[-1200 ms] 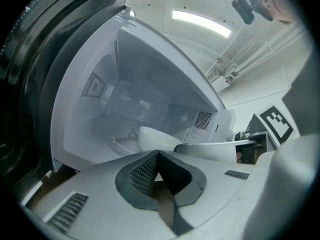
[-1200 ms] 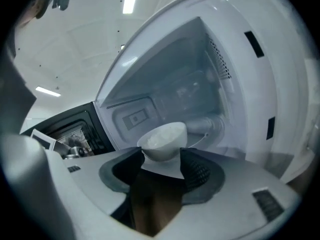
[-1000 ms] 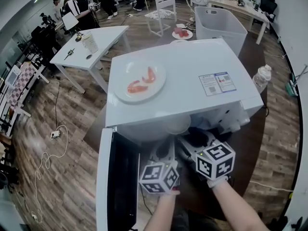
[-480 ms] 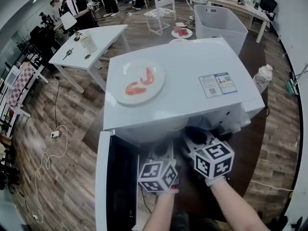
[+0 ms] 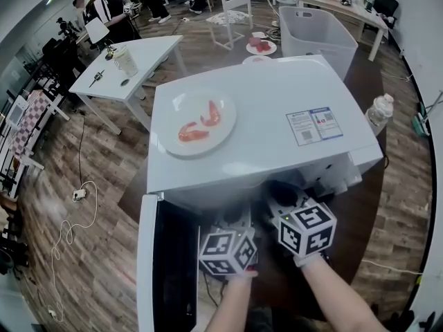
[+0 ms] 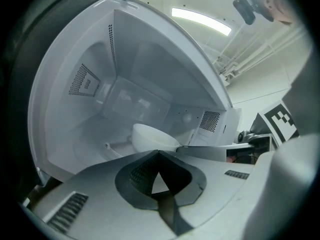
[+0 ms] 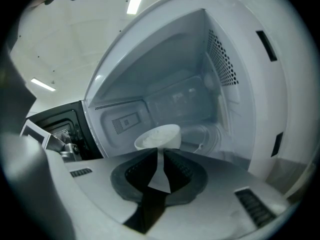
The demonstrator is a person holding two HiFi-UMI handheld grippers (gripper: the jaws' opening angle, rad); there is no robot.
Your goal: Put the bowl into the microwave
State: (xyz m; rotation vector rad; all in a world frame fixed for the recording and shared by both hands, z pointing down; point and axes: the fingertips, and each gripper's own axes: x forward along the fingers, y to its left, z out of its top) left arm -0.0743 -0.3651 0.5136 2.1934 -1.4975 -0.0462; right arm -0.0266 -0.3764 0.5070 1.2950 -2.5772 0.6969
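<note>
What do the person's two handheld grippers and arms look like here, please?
The left gripper and right gripper match: pale grey moulded bodies with slotted vents, and black ribbed pads tapering to a point. Each carries a white cube printed with black square markers. The forearms are bare; no sleeve shows.

From the head view, the top of the microwave [image 5: 263, 116] is hiding its cavity from us, and its open door [image 5: 173, 268] is running off the bottom edge. The left gripper [image 6: 159, 152] and the right gripper [image 7: 160, 153] are each covering the base of the bowl [image 7: 157, 135]. The right jaws have just been closing to a slit, and we are not managing to tell whether they are pinching the bowl.
</note>
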